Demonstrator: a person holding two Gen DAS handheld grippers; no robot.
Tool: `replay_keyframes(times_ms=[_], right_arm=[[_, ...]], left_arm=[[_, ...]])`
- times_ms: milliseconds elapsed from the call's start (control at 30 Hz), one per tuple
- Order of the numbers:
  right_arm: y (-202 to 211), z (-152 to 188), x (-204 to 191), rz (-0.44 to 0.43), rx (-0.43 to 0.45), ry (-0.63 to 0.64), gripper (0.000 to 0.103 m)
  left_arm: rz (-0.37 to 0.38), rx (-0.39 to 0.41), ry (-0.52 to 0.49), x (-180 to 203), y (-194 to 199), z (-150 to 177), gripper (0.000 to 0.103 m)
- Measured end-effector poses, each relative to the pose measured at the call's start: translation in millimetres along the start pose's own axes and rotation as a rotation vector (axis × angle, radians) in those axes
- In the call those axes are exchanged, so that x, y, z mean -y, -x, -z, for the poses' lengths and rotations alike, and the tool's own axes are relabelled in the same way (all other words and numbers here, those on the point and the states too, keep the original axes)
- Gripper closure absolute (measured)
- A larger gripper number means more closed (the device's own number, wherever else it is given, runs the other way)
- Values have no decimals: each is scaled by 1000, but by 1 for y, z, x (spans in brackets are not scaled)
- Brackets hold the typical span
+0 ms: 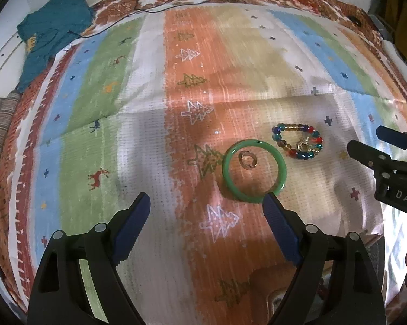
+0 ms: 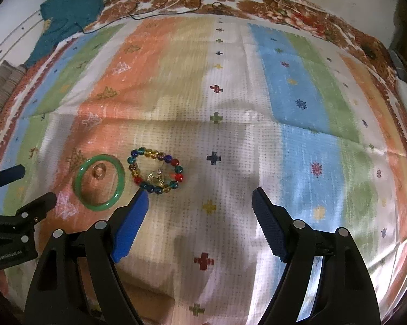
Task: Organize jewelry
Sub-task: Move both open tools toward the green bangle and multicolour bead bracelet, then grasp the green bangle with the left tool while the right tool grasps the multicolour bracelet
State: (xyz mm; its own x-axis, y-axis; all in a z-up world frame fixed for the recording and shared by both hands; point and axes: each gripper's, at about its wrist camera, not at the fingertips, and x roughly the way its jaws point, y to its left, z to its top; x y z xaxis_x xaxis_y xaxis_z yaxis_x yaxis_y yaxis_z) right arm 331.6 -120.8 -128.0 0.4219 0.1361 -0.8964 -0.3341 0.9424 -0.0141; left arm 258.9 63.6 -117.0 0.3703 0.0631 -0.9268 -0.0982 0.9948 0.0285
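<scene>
A green bangle (image 1: 254, 170) lies flat on the striped cloth, with a small clear ring (image 1: 247, 160) inside it. A bracelet of coloured beads (image 1: 297, 142) lies just right of it, with a gold ring (image 1: 305, 146) inside its loop. My left gripper (image 1: 207, 203) is open and empty, its right fingertip at the bangle's near edge. My right gripper (image 2: 200, 197) is open and empty, its left fingertip just below the beads (image 2: 156, 172). The bangle (image 2: 99, 182), its clear ring (image 2: 99, 172) and the gold ring (image 2: 156, 180) also show in the right wrist view.
A striped patterned cloth (image 1: 149, 108) covers the surface. A teal garment (image 1: 51, 32) lies at the far left corner, with thin cables (image 1: 176, 0) along the back edge. Each gripper shows in the other's view, the right (image 1: 366, 146) and the left (image 2: 32, 187).
</scene>
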Motion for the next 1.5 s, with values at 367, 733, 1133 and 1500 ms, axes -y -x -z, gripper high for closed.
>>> replay_keyframes(times_ms=[367,733,1133,1500], right_arm=[[-32,-10,-1,10,-58,1,24],[-60,-17,0,38,-84,-6,24],[-71,-14,-5,46,-81,52,42],[-56,-4,-3,27,-89,56,93]], left_arm=[[20,-40,10,-1,-27,-9,28],[28,-81,7,-1,-50,-14,41],[-11,-80,-16,6,-59,-13,80],[2,-85,11,5,-45,-5,96]])
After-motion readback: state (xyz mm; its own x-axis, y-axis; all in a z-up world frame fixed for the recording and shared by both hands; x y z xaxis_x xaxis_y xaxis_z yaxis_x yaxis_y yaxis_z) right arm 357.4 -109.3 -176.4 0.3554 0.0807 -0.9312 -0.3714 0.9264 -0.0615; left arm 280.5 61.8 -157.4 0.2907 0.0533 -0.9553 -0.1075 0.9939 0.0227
